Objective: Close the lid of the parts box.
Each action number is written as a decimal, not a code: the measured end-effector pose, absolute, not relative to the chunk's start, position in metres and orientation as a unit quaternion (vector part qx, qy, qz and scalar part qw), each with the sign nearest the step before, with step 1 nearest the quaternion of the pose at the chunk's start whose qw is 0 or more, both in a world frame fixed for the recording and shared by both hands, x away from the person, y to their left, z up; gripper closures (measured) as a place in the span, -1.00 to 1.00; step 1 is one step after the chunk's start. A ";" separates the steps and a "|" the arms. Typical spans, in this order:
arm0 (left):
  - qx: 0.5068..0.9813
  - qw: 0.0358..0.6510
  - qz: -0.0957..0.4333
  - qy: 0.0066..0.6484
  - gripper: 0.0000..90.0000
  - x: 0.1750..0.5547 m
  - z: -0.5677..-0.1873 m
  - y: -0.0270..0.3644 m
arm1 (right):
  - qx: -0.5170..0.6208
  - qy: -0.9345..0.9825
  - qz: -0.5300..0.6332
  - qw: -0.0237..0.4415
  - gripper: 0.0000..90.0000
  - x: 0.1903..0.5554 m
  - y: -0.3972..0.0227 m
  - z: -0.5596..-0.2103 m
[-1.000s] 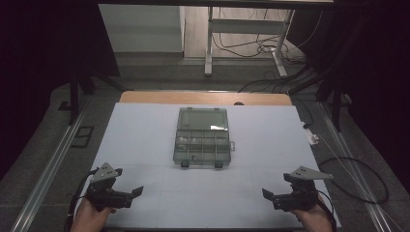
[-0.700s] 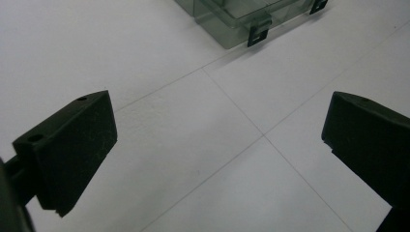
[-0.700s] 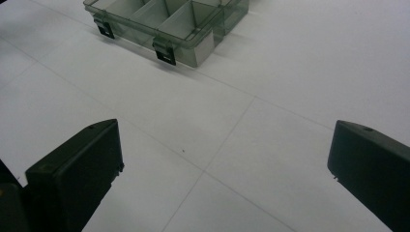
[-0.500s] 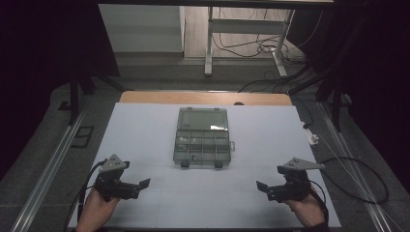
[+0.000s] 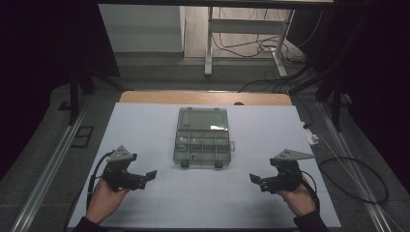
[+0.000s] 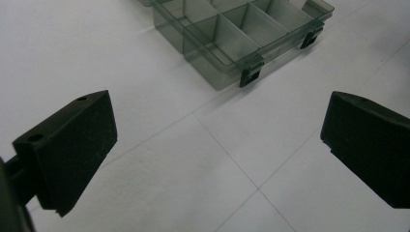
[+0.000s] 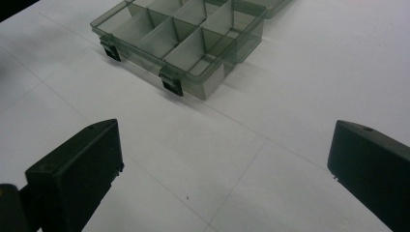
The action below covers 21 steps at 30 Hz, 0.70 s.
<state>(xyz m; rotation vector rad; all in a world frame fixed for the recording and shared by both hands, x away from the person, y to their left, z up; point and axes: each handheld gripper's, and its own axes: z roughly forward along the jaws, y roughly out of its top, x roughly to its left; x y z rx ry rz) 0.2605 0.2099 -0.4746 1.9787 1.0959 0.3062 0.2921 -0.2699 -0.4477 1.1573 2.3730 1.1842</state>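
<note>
Organizer box [image 5: 202, 137] sits mid-worktop, lid open, latches facing the near edge. Left tool [image 5: 145, 178] and right tool [image 5: 256, 180], both wide and empty, flank it about equally.

Translucent smoky glossy plastic organizer box [image 5: 202, 137]; matt white tabletop [image 5: 145, 125].

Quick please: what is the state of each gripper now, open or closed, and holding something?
Left gripper: open, jaws wide apart, holding nothing, short of the compartment box.
Right gripper: open, jaws wide apart, holding nothing.
</note>
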 end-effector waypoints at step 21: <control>0.802 0.415 0.123 0.412 -1.00 0.303 -0.471 0.196 | 0.390 0.812 0.415 0.127 -1.00 0.334 -0.244 -0.443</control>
